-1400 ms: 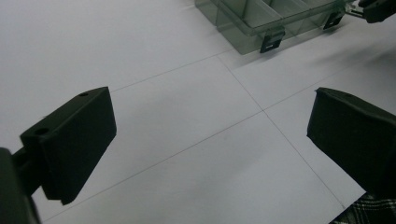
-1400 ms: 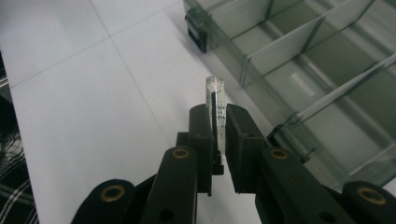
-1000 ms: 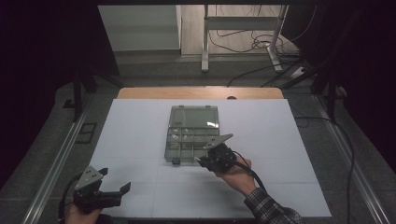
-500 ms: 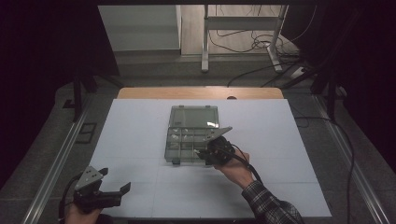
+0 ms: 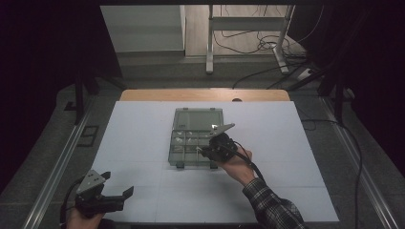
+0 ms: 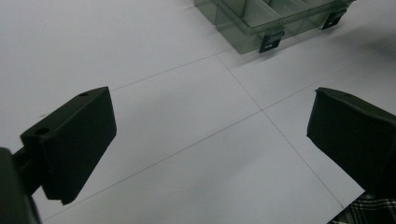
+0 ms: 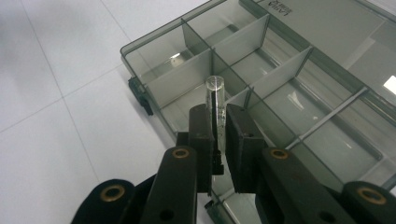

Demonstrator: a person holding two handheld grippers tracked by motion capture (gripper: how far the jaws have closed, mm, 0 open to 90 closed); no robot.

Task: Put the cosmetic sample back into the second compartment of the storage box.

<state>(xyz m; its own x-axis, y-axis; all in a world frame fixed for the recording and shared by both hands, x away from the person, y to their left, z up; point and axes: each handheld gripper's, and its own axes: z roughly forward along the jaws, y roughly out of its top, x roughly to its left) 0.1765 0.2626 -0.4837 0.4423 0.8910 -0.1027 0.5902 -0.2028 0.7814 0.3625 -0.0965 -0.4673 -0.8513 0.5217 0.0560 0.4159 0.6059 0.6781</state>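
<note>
A smoky clear organiser box (image 5: 173,151) lies mid-table, its lid (image 5: 198,119) folded flat behind it and its dividers forming several compartments. My right gripper (image 5: 204,151) hovers over the box's front right part. Its jaws are shut on a small clear cylinder (image 7: 215,91), which stands upright between them above a front compartment of the box (image 7: 154,44); the right gripper (image 7: 218,119) points down into it. My left gripper (image 5: 117,186) is held low at the table's front left, well apart from the box. In its own view the left gripper (image 6: 210,135) is open, with bare table between the jaws.
A white sheet (image 5: 143,138) with faint fold lines covers the table. The box's two front latches (image 6: 272,41) face me. A plaid sleeve (image 5: 272,205) reaches in from the bottom right. Cables and a stand lie on the floor beyond the table's far edge.
My right gripper has carried the clear cylinder a little farther and to the left, from the box's front right corner to over its compartments. The left gripper has stayed put.
</note>
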